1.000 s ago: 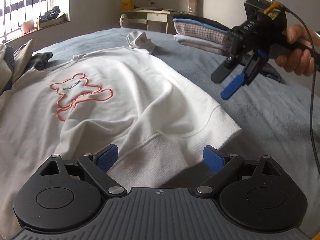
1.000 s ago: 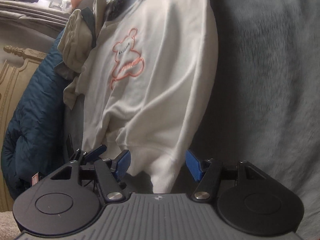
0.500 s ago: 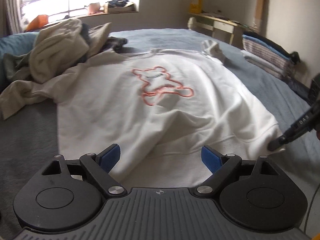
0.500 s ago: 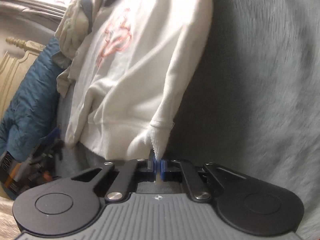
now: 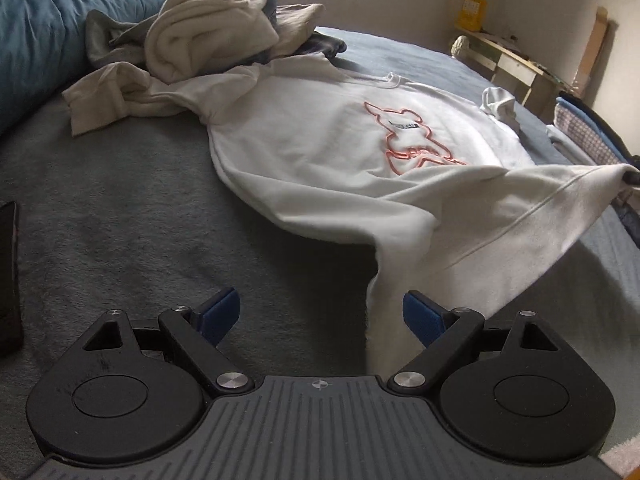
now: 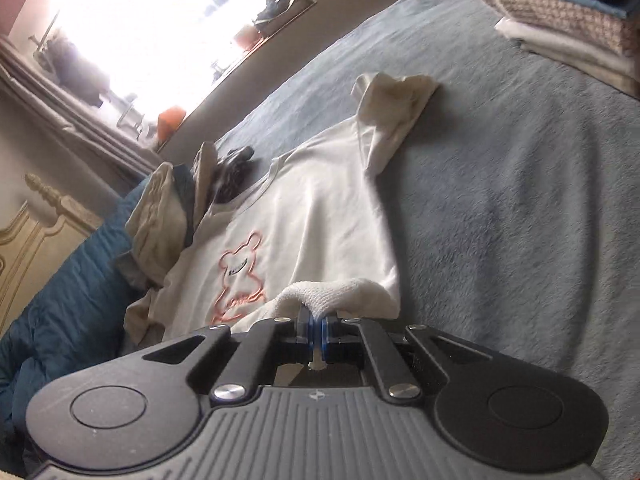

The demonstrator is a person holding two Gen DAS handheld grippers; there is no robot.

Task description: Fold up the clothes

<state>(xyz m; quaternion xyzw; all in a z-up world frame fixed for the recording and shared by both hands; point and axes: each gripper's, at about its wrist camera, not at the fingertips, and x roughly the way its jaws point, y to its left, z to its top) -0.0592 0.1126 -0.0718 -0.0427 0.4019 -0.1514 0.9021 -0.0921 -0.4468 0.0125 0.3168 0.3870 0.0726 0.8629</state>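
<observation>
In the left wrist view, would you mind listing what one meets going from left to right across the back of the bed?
Blue duvet → pile of unfolded clothes → white sweatshirt → wooden desk → stack of folded clothes.

A sweatshirt point(image 5: 320, 152) lay spread across the bed point(image 5: 120, 220) before you, its near hem corner lifted off the cover at your right. A heap of clothes point(image 5: 208, 36) sat behind its far left sleeve, against the rolled quilt point(image 5: 36, 40). A folded stack point(image 6: 560, 28) rested at the far right.
</observation>
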